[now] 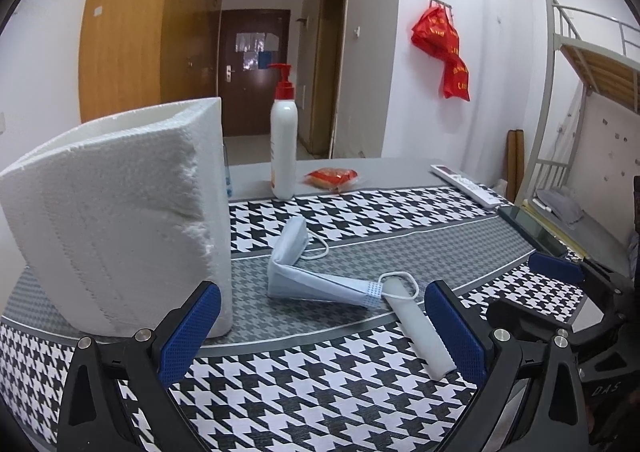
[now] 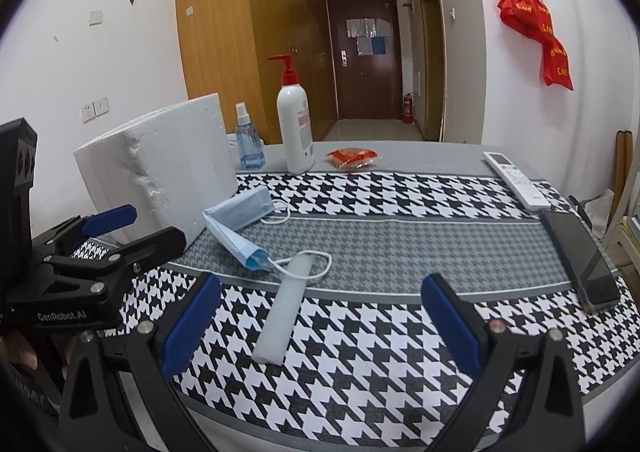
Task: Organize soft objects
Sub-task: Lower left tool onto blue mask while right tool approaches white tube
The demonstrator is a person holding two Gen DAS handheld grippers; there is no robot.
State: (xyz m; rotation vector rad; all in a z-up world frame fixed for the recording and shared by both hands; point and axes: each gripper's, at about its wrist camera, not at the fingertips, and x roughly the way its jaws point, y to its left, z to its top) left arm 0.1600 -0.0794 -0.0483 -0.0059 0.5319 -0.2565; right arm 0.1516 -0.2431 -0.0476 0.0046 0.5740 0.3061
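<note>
Dorm-ish room, houndstooth tablecloth (image 2: 380, 352) on the table. Both grippers, left gripper (image 1: 320, 332) and right gripper (image 2: 320, 324), are spread wide, holding nothing. Just ahead lies the white foam strip (image 2: 284, 312), its far end poking through 1 ear loop of the folded face mask (image 2: 236, 220), which sits just beside the big foam block (image 2: 160, 172). My guess: lift the strip carelessly and the loop snags, dragging the mask along.
</note>
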